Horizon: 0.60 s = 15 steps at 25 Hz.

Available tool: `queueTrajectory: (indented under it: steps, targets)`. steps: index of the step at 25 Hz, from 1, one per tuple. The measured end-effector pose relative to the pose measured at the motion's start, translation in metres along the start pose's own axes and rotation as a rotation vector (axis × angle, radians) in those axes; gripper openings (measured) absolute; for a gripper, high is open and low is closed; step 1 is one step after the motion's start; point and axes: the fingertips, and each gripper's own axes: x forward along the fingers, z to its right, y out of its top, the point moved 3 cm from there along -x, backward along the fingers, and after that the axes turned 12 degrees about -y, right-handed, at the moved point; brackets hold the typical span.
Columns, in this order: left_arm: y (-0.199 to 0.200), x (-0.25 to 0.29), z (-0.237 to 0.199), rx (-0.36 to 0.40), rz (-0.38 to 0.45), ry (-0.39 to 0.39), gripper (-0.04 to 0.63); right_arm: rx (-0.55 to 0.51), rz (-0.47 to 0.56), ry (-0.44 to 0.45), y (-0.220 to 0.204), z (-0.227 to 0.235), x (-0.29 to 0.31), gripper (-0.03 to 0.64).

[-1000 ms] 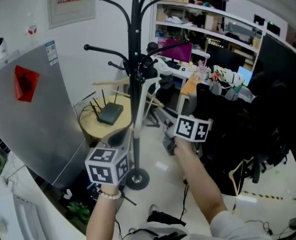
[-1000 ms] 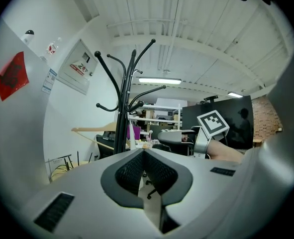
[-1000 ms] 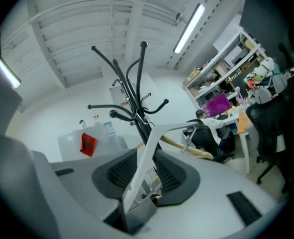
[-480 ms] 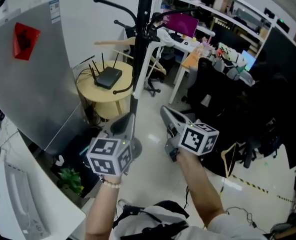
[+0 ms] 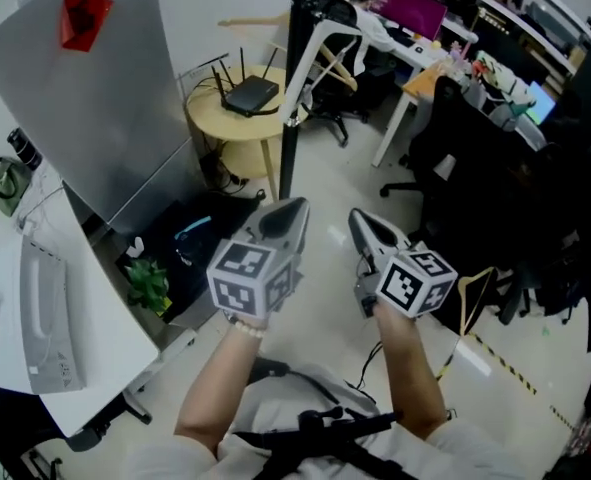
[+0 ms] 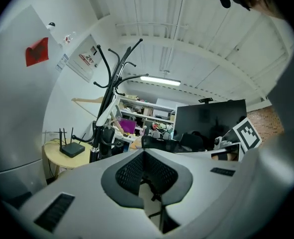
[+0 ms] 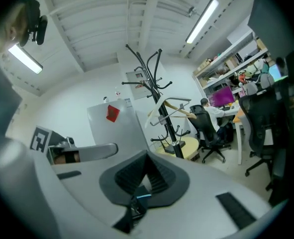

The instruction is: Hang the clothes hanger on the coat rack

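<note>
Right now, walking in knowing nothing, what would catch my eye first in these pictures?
Two grey hand-held tools fill the foreground of the head view: the left gripper and the right gripper, side by side, jaws together and empty. Beyond them stands a tall black coat rack with a white clothes hanger hanging on it, beside a round yellow table carrying a black router.

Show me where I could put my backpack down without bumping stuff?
The pale floor between the coat rack pole and the black chairs is bare. The round table has some free top in front of the router. It is crowded below the grey panel, around the plant, and among the chairs.
</note>
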Motion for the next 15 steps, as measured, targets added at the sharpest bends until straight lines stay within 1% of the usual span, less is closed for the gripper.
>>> queueTrajectory:
  steps: [3,5,7,11,15]
  targets:
    - [-0.021,0.003,0.015,0.001,-0.037,0.033,-0.009,0.016,0.000,0.005,-0.007,0.015,-0.022,0.000]
    - [-0.031,0.005,0.027,-0.015,-0.051,0.041,-0.009,0.014,-0.003,0.002,-0.011,0.024,-0.035,0.000]
    - [-0.041,0.007,0.040,-0.032,-0.053,0.043,-0.009,0.021,-0.010,0.004,-0.017,0.031,-0.045,0.000]
    - [-0.059,0.009,0.060,-0.054,-0.057,0.039,-0.009,0.087,-0.050,0.013,-0.041,0.042,-0.059,0.000]
    - [-0.066,0.008,0.071,-0.070,-0.059,0.052,-0.009,0.102,-0.074,0.030,-0.051,0.042,-0.069,0.000]
